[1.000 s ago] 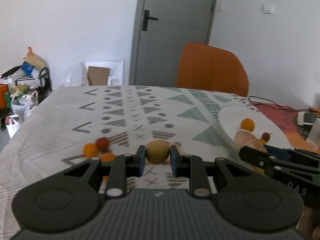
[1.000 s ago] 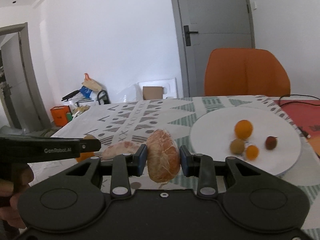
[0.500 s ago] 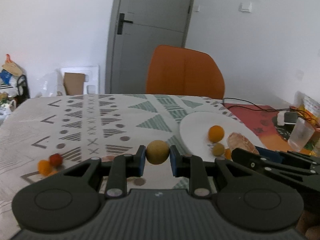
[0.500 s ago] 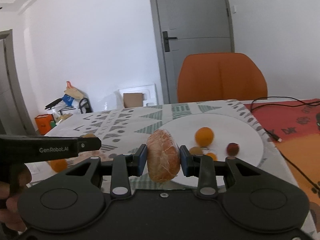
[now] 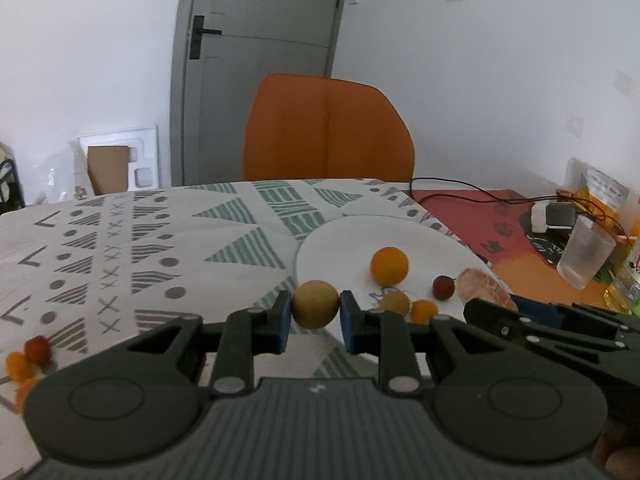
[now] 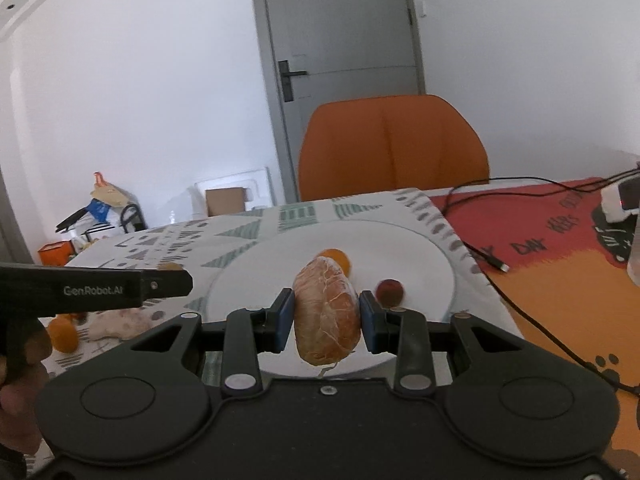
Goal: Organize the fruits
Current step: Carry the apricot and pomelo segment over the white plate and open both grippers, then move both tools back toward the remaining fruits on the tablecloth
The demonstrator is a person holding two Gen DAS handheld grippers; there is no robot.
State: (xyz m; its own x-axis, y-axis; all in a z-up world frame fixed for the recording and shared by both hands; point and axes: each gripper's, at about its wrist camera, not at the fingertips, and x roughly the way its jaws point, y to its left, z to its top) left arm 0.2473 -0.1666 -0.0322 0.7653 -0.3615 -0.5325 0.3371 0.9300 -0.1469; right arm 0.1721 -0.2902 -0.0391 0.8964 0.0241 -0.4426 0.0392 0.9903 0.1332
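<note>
Both hands loaded and both have swung over toward the plate [image 5: 320, 240] in the last second! The left hand-held gripper [image 5: 315, 316] is clamped on a small tan ball [image 5: 315, 309], held just off the plate's near-left rim; a second ago the same ball hung over bare patterned cloth with the plate far to the right. The right hand-held gripper [image 6: 325, 316] pinches the peeled segment [image 6: 326, 314], standing on end between the blue pads [image 6: 285, 316], and now it hangs right over the white plate, where before it was short of the rim.

On the plate already: an orange [image 5: 389, 266], a dark red fruit [image 5: 443, 287], a second tan ball [image 5: 395, 303] and a tiny orange one [image 5: 424, 310]. Left behind on the bench [image 5: 120, 248] at far left, a red and orange cluster [image 5: 28, 358], plus another pale segment [image 6: 120, 322] beside a small orange.

So the carry looks nearly done. The segment seems ready to be lowered and let go; the ball needs a little more travel right. It's round and will likely roll, so set it low among the others
</note>
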